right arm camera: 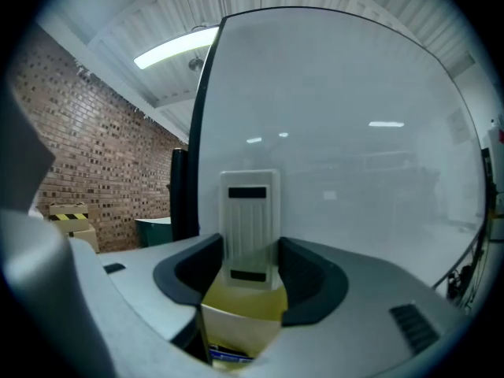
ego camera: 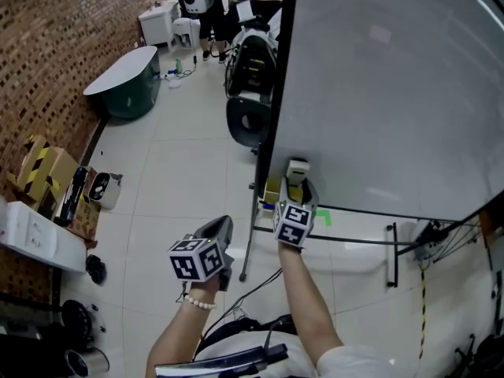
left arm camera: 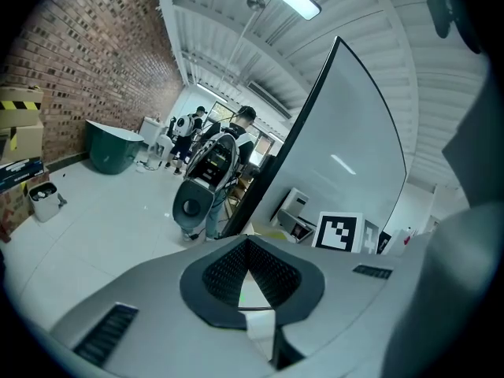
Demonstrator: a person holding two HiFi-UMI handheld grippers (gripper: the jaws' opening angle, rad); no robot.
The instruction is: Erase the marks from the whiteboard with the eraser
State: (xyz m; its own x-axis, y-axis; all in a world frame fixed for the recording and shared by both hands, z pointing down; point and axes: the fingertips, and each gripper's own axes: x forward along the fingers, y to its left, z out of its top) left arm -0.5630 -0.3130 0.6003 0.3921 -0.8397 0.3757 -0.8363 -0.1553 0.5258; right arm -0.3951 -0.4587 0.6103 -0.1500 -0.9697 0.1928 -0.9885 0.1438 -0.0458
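- From the head camera, the whiteboard [ego camera: 378, 93] is seen standing upright at the right. Its dark left edge runs down to a frame on the tiled floor [ego camera: 181, 164].
- The right gripper [ego camera: 297, 187] is raised at the board's lower left corner and is clenched on the eraser [ego camera: 297, 169] — pale end up, yellowish part lower between the jaws. Contact with the board surface cannot be confirmed from this angle.
- The left gripper [ego camera: 224, 225] is held lower and to the left, well apart from the board, over the floor. A beaded bracelet [ego camera: 197, 302] is seen on that wrist.
- A brick wall [ego camera: 55, 46] is noted at far left, with cardboard boxes [ego camera: 43, 168] marked in yellow-black tape at its foot. A green tub [ego camera: 130, 85] with a white top stands further along.
- Left gripper view: the jaws are pressed together at their tips, and nothing is gripped between them. The whiteboard is seen nearly edge-on at the right, and people [left arm camera: 213, 144] are gathered at the far end of the room.
- Right gripper view: the jaws are closed on the eraser, which is held upright between them — ribbed pale face toward the camera, a dark slot near its top and another near its bottom. The yellow part is seen just below, down between the jaws. The whiteboard fills the view behind, with ceiling lights reflected in it.
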